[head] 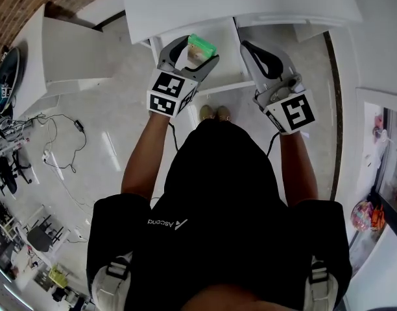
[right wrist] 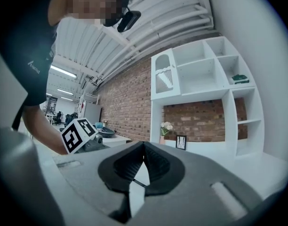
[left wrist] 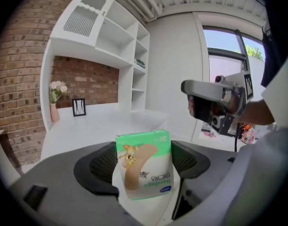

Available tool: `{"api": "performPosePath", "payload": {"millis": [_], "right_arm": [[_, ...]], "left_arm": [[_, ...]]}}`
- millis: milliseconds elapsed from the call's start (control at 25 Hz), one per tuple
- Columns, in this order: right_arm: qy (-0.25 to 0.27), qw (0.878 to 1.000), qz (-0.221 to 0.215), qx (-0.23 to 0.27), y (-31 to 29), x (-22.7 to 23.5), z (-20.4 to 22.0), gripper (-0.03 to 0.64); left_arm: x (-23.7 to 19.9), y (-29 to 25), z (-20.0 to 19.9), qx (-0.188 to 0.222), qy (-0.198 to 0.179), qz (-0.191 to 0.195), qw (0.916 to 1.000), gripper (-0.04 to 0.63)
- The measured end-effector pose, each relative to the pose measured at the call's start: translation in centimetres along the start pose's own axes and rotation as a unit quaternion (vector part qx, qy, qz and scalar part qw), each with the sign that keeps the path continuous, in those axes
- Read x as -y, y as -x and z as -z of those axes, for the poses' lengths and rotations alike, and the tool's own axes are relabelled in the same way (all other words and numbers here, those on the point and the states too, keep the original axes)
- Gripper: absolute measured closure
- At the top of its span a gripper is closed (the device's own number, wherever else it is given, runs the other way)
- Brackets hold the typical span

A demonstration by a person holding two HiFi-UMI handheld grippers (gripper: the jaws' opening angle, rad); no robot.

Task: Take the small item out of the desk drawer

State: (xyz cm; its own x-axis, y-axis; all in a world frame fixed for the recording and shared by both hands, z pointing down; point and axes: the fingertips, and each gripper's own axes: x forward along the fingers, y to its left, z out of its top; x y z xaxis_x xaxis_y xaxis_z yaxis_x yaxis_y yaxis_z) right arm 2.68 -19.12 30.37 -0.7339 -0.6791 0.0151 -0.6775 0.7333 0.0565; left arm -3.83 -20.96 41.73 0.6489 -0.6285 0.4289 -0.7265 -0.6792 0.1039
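I'm holding the small green-and-white bandage packet upright, pinched between my left gripper's jaws just above the open white desk drawer, while my right gripper is idling alongside, jaws pressed together on nothing.

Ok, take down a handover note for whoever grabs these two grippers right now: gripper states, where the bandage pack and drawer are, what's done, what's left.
Left gripper: shut on the green-and-white bandage pack, which stands upright between the jaws.
Right gripper: jaws together, empty, held beside the drawer.
Drawer: pulled open under the white desk.
Done: the pack is gripped and appears lifted out of the drawer.
Left: probably set the pack down; the drawer is open.
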Motion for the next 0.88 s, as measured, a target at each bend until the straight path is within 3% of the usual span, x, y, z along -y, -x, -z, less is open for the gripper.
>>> {"api": "performPosePath", "payload": {"millis": [320, 640, 880], "right_arm": [[0.004, 1.0, -0.011, 0.019, 0.6, -1.7, -2.3, 0.615], [-0.007, 0.999, -0.025, 0.035, 1.7, -3.3, -3.3, 0.615], [-0.001, 0.998, -0.039, 0.046, 1.6, -4.9, -4.3, 0.615]], "left_arm": [[1.7, 4.2, -5.4, 0.075, -0.005, -0.015, 0.997, 0.245], [3.8, 8.2, -9.7, 0.156, -0.023, -0.026, 0.9871, 0.245], [4.2, 10.7, -10.9, 0.185, -0.029, -0.036, 0.9816, 0.245]]}}
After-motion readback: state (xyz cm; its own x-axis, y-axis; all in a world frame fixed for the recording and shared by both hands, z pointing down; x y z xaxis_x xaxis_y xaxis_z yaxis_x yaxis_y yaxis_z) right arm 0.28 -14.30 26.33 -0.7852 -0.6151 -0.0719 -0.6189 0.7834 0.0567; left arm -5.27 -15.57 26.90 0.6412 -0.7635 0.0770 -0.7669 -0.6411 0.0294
